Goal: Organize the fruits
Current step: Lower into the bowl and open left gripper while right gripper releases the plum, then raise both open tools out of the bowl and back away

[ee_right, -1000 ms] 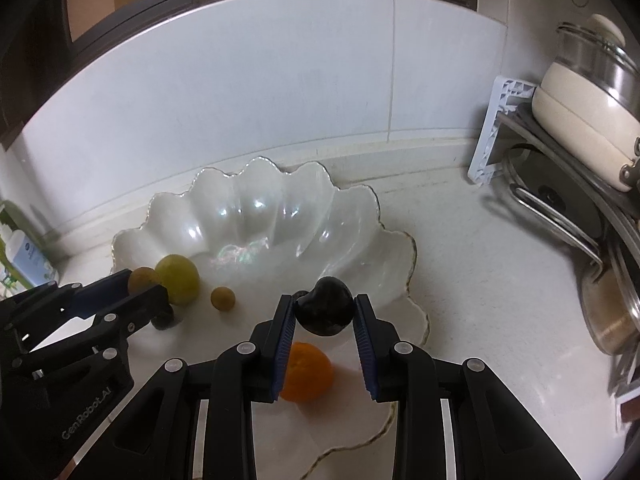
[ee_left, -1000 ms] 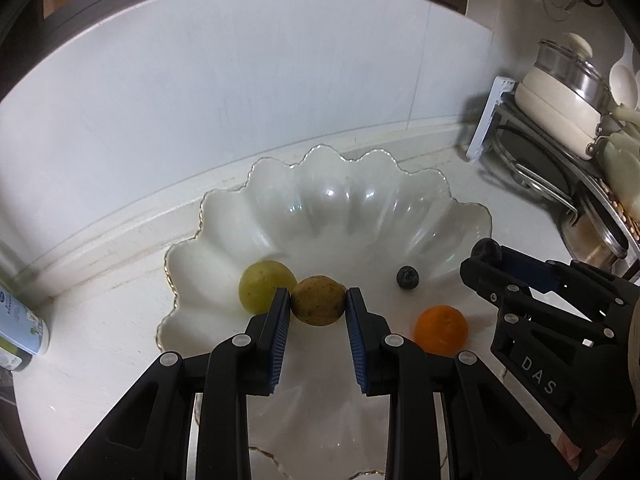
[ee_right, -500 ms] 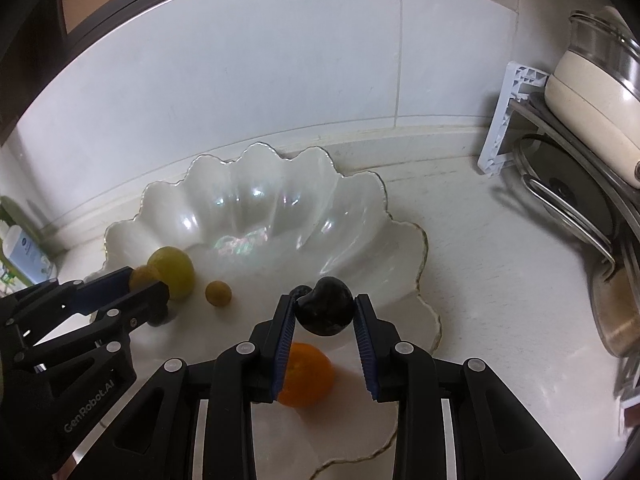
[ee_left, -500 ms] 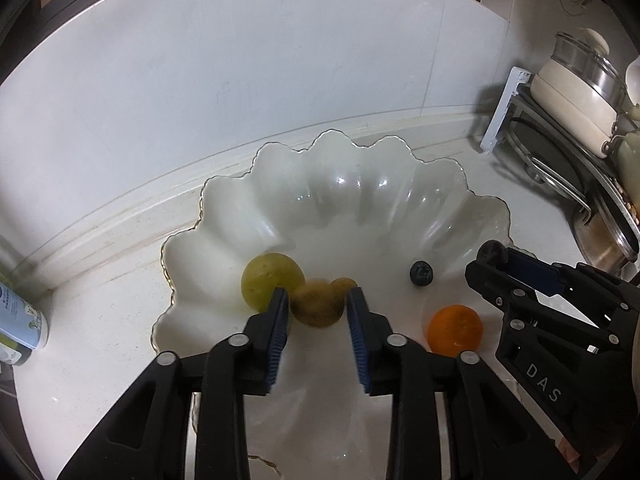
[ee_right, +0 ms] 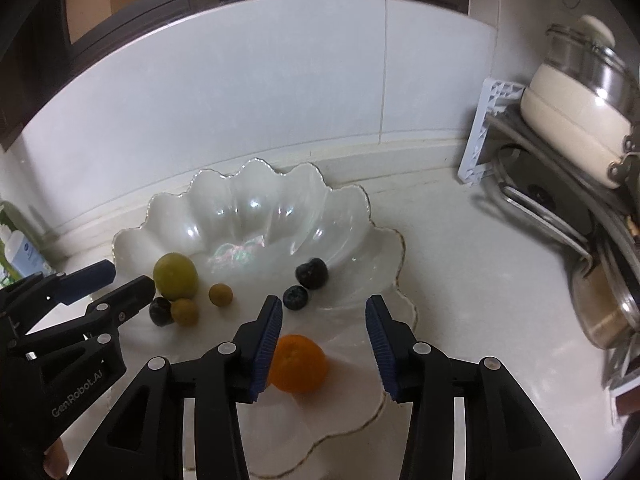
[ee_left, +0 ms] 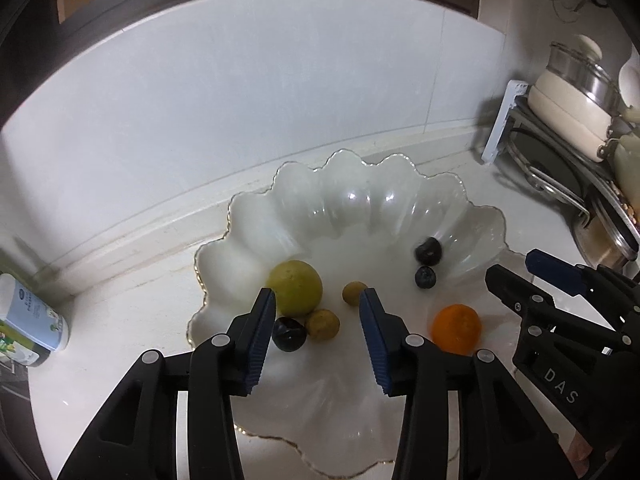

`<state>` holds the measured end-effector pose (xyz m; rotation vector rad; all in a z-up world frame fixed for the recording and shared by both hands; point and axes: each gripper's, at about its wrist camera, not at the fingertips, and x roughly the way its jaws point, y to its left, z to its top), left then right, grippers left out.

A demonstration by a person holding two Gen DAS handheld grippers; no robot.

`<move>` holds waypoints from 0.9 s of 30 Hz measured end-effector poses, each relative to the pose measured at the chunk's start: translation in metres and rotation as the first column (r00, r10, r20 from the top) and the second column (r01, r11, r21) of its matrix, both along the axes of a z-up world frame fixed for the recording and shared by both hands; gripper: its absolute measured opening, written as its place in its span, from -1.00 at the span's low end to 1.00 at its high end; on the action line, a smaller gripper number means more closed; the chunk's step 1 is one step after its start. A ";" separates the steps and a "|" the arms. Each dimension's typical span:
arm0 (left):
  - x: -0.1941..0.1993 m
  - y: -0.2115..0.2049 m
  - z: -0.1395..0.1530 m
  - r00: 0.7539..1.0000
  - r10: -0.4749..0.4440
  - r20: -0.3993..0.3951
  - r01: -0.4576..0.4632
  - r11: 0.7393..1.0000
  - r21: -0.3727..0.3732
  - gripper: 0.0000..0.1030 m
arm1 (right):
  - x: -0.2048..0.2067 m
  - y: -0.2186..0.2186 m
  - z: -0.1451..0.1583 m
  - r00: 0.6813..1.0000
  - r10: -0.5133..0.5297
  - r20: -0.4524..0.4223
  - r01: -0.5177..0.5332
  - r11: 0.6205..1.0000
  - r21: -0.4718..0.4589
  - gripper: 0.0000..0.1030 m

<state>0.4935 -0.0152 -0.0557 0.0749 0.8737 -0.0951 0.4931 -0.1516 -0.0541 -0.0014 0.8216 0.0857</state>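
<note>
Both grippers hang with jaws opening over a scalloped white glass bowl (ee_left: pixel 486 216) of fruit; neither holds anything.

At far left a white bottle with a blue label (ee_left: pixel 32 322), print too small to read, stands on the pale counter (ee_right: pixel 480 288). The left gripper (ee_left: pixel 317 306), marked "GenRobot.AI" in the right wrist view, tilts downward, its blue pads clear of the fruit: a large yellow-green fruit (ee_left: pixel 295 288), a dark plum (ee_left: pixel 289 333) and a small brown fruit (ee_left: pixel 322 325) touch one another, a second brown fruit (ee_left: pixel 353 292) just beside. Right of these lie two dark berries (ee_right: pixel 306 280). The right gripper (ee_right: pixel 324 316), marked "DAS", tilts likewise above an orange (ee_right: pixel 297 362). A cream pot with steel lid (ee_right: pixel 576 80) sits on a rack far right.
</note>
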 end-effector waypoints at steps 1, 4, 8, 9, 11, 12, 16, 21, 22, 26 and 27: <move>-0.003 0.000 0.003 1.000 -0.003 0.006 0.003 1.000 -0.004 -0.17 | -0.004 0.000 0.003 1.000 -0.002 0.010 0.002 1.000 -0.003 -0.13; -0.011 0.001 0.010 0.999 -0.011 0.030 0.012 1.000 -0.009 -0.17 | -0.014 0.000 0.011 0.999 -0.009 0.034 0.009 1.000 -0.001 -0.13; -0.024 0.003 0.022 0.998 -0.023 0.066 0.024 1.000 -0.016 -0.17 | -0.028 0.001 0.023 0.998 -0.024 0.065 0.024 1.000 0.000 -0.13; -0.028 0.003 0.025 0.997 -0.026 0.075 0.028 0.999 -0.019 -0.17 | -0.032 0.001 0.026 0.997 -0.026 0.072 0.026 1.000 0.000 -0.13; -0.036 0.004 0.031 0.995 -0.035 0.092 0.037 0.999 -0.019 -0.17 | -0.040 0.001 0.032 0.995 -0.035 0.091 0.035 0.999 0.000 -0.13; -0.039 0.004 0.033 0.994 -0.037 0.099 0.039 0.999 -0.018 -0.17 | -0.044 0.001 0.034 0.994 -0.038 0.099 0.039 0.999 -0.002 -0.13; -0.052 0.005 0.043 0.991 -0.054 0.121 0.058 0.998 -0.032 -0.17 | -0.061 0.002 0.043 0.991 -0.057 0.124 0.058 0.998 -0.004 -0.13; -0.069 0.006 0.056 0.986 -0.075 0.152 0.082 0.996 -0.039 -0.17 | -0.079 0.004 0.051 0.986 -0.075 0.148 0.076 0.997 0.000 -0.13; -0.073 0.006 0.059 0.984 -0.080 0.159 0.088 0.995 -0.041 -0.17 | -0.084 0.004 0.053 0.984 -0.079 0.158 0.080 0.997 0.000 -0.13; -0.087 0.005 0.068 0.978 -0.104 0.183 0.115 0.992 -0.052 -0.17 | -0.101 0.003 0.062 0.979 -0.093 0.182 0.094 0.996 0.003 -0.13; -0.090 0.004 0.070 0.976 -0.110 0.189 0.122 0.991 -0.052 -0.17 | -0.104 0.004 0.063 0.978 -0.096 0.185 0.097 0.995 0.003 -0.13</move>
